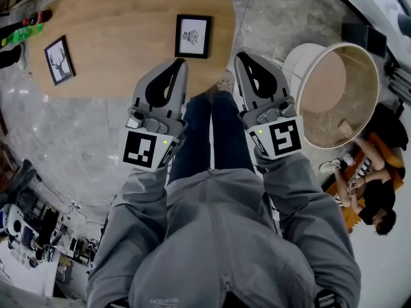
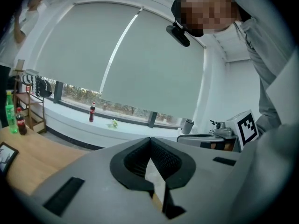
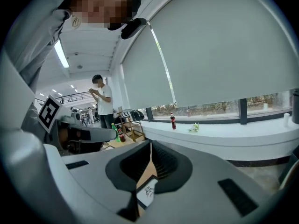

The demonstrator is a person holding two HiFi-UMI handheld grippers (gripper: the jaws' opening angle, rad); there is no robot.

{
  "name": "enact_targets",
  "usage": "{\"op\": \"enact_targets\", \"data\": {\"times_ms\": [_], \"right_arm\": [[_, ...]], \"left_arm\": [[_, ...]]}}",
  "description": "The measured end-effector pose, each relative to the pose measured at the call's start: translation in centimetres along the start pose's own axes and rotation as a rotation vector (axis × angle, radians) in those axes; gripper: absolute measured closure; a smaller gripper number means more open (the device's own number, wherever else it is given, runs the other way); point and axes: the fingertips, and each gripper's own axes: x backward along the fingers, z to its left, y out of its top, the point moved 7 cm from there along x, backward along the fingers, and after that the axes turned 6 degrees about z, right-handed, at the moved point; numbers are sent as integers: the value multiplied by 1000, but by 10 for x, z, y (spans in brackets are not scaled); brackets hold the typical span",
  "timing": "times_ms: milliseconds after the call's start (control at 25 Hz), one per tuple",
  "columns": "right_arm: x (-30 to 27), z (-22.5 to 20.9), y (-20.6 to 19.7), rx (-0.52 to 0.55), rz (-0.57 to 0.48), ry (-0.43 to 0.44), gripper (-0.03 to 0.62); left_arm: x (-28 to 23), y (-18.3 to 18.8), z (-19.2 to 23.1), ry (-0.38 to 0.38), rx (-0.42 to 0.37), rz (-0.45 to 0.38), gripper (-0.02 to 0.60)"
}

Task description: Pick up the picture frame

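Two black picture frames lie flat on the oval wooden table (image 1: 122, 18). One with a small drawing (image 1: 193, 36) sits near the table's front edge, just beyond both grippers; the other, with a deer print (image 1: 59, 59), lies at the left. My left gripper (image 1: 179, 63) and right gripper (image 1: 240, 56) hang side by side over the table's near edge, both shut and empty. In the right gripper view, the drawing frame (image 3: 148, 193) shows through the gap below the shut jaws of the right gripper (image 3: 150, 144). The left gripper (image 2: 150, 139) is also shut, with the deer frame's corner (image 2: 5, 156) at far left.
A big white round tub (image 1: 340, 88) stands on the floor to the right of the table. Bottles (image 1: 26, 27) lie at the table's far left end. People sit at the right (image 1: 366, 191), and another person (image 3: 103, 101) stands further off. My legs stand between the grippers.
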Motion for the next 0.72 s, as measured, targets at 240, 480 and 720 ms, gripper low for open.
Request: {"op": "enact_targets", "data": {"times_ms": [240,480,720], "right_arm": [[-39,-10,-39,-3,18,12,560],[-67,-26,-61,19,34,-9,560],[-82,-31,-79,37,34,-9,560]], "left_arm": [[-36,-45,31,-33,8,18,563],[-58,-76,56,-22,24,48,563],[-68,-99,71,-11,43,79,563]]}}
